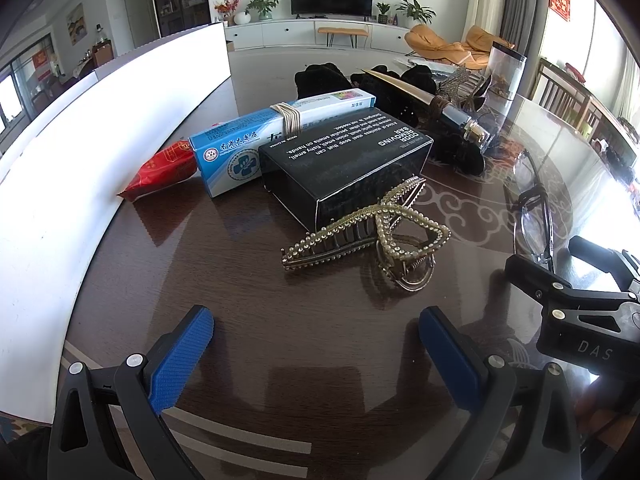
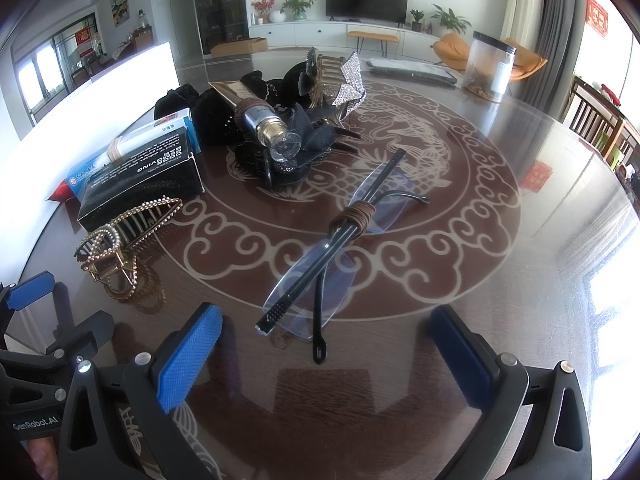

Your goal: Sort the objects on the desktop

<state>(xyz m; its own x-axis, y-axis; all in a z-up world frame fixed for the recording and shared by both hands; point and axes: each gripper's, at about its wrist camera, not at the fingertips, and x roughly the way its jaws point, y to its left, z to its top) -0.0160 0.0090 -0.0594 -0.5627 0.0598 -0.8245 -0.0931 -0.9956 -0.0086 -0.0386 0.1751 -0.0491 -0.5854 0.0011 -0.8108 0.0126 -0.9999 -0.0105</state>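
Both grippers hover low over the desk with nothing held: the left gripper [image 1: 316,354] has its fingers [image 1: 182,356] spread wide and faces the gold hair clip [image 1: 366,236], which lies just in front of the black box [image 1: 344,168], probably lined up as the next pick. The right gripper [image 2: 326,360] is likewise spread wide, aimed at the glasses [image 2: 320,256], folded and bound with a brown band, lying on the desk's carp pattern. The objects to sort sit bunched toward the white board [image 1: 80,152] along the desk's left edge, seemingly unsorted so far. The box reads "ODOR REMOVING BAR" with soap text; beside it a blue carton [image 1: 248,148] carries Chinese print, and a red packet [image 1: 164,172] touches its end. The gripper bodies show "DAS" and "GenRobot.AI".
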